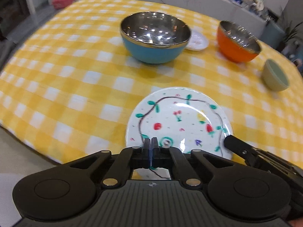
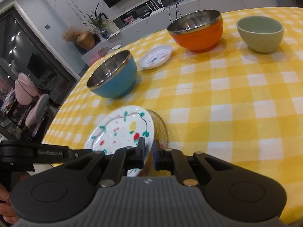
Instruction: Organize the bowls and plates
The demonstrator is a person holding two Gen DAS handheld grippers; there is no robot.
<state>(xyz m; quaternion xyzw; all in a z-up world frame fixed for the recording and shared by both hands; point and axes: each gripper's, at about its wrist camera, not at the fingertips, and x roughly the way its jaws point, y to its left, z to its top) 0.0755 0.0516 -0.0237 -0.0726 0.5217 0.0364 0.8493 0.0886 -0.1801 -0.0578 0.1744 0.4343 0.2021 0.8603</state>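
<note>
A white plate painted with flowers and leaves (image 1: pixel 178 121) lies at the near edge of the yellow checked table. My left gripper (image 1: pixel 151 141) is shut on its near rim. In the right wrist view the same plate (image 2: pixel 123 130) partly covers a clear glass plate (image 2: pixel 161 126) under it. My right gripper (image 2: pixel 148 145) straddles the painted plate's right rim, its fingers (image 2: pixel 141 147) a little apart; whether they press on it I cannot tell. The right gripper's tip (image 1: pixel 233 141) shows in the left wrist view at the plate's right edge.
Farther back stand a blue steel-lined bowl (image 1: pixel 155 37), a small white saucer (image 1: pixel 197 39), an orange steel-lined bowl (image 1: pixel 236 41) and a pale green bowl (image 1: pixel 274 77). The table edge (image 1: pixel 28 138) runs close at the near left.
</note>
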